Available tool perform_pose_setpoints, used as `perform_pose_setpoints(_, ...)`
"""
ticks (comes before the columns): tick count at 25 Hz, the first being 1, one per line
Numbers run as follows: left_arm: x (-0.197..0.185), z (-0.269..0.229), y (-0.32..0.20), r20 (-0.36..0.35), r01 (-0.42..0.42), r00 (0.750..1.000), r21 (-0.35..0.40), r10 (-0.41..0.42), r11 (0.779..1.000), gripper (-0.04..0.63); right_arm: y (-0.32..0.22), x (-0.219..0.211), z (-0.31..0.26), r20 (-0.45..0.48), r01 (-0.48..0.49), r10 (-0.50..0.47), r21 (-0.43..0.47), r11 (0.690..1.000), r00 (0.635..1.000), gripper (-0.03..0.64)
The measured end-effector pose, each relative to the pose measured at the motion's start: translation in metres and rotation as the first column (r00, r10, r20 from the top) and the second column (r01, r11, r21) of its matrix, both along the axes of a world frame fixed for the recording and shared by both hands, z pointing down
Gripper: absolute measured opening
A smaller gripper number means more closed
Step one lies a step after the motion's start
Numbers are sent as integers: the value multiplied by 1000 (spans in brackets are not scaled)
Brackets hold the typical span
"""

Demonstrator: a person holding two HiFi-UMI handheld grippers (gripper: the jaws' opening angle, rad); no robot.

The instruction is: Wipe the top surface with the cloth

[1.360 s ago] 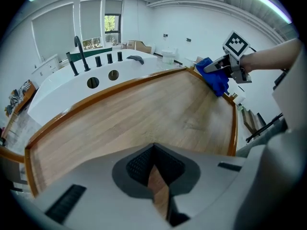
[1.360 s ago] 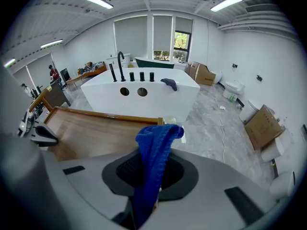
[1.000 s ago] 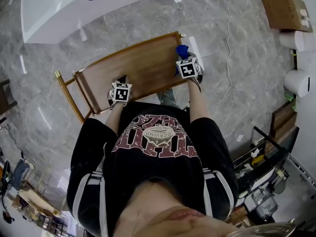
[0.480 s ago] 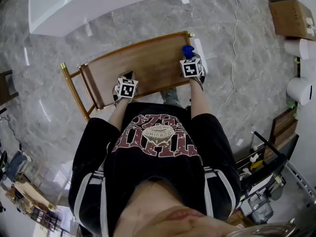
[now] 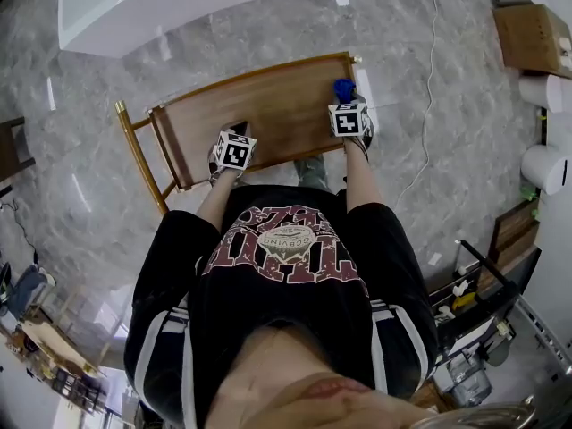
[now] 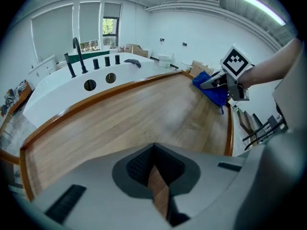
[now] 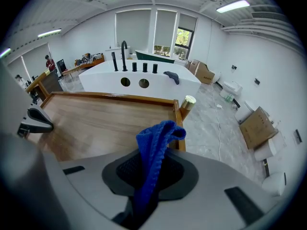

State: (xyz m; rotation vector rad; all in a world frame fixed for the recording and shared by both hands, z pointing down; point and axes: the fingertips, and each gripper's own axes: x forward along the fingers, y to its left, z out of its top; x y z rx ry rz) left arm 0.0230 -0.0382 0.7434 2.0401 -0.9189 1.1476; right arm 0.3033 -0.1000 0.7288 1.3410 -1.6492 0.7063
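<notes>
Right gripper (image 7: 148, 188) pinches the blue cloth (image 7: 156, 145) at the table's (image 5: 259, 105) right end, poised to wipe; left gripper (image 6: 156, 188), jaws together and empty, hovers at its front edge.

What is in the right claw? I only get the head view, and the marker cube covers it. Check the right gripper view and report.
Observer: The right claw is shut on the blue cloth. The cloth's folded end stands up above the jaws.
Operator: Now give me the left claw.
Observer: The left claw holds nothing. Its jaws meet at the tips, and only the wooden top shows behind them.
Operator: Tell me how the cloth lies, seen from that side.
Observer: In the left gripper view the cloth hangs below the right claw and appears to rest on the wooden top, close to its right edge.
</notes>
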Motion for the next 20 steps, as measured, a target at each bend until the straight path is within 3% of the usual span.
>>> perform_pose_setpoints(20, 0, 7, 2, 40, -43, 998, 43, 41, 998, 49, 5, -70, 10, 19, 149, -148, -22, 989, 989, 64)
